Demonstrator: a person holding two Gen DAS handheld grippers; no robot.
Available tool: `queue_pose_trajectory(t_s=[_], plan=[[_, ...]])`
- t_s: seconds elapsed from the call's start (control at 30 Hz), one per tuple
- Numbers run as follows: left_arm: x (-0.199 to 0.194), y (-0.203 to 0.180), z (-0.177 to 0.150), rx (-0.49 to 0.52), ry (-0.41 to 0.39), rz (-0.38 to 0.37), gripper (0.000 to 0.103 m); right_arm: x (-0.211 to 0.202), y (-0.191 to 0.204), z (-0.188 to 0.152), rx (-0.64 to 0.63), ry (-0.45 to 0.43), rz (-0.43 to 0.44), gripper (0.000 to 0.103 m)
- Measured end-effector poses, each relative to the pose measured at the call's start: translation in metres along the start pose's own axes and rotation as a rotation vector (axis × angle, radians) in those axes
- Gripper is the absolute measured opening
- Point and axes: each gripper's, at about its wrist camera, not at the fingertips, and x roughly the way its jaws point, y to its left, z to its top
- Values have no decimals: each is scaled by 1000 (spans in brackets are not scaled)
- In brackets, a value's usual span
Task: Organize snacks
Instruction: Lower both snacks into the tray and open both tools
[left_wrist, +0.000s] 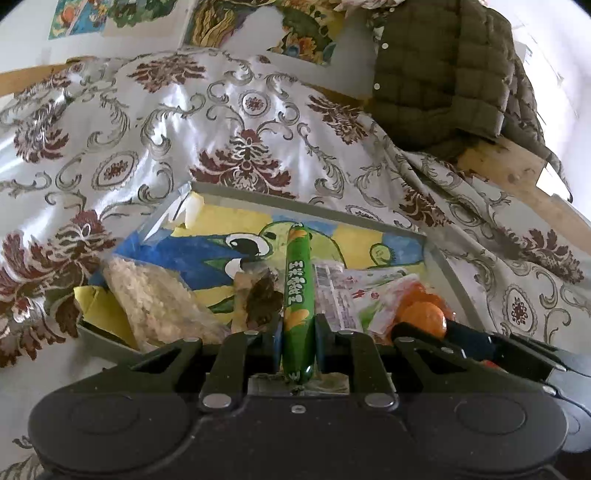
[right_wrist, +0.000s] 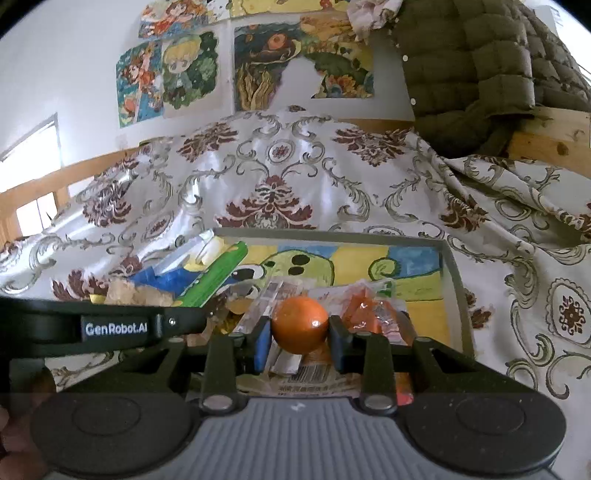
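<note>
My left gripper (left_wrist: 298, 332) has its jaws clamped on a green sausage stick (left_wrist: 298, 291); my right gripper (right_wrist: 300, 334) has its jaws pinching a small orange (right_wrist: 300, 324). Both hang over the tray (right_wrist: 456, 280) on the bed, above loose packets. Risk, in my judgement: the round orange may squirt out, since its skin looks smooth.

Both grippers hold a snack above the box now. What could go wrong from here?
1. The orange ball is round and glossy, held only at its sides by the right gripper; it may slip out and roll.
2. The left gripper holds the green sausage stick near one end, so it may pivot.
3. The two grippers are close together above the box and may collide.
</note>
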Motion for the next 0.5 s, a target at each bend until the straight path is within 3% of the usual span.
queue_pose_trajectory(t_s=[0.5], plan=[[3,-2,-1,6,25,-3,19,-1,3,0,-51,4,-30,39]])
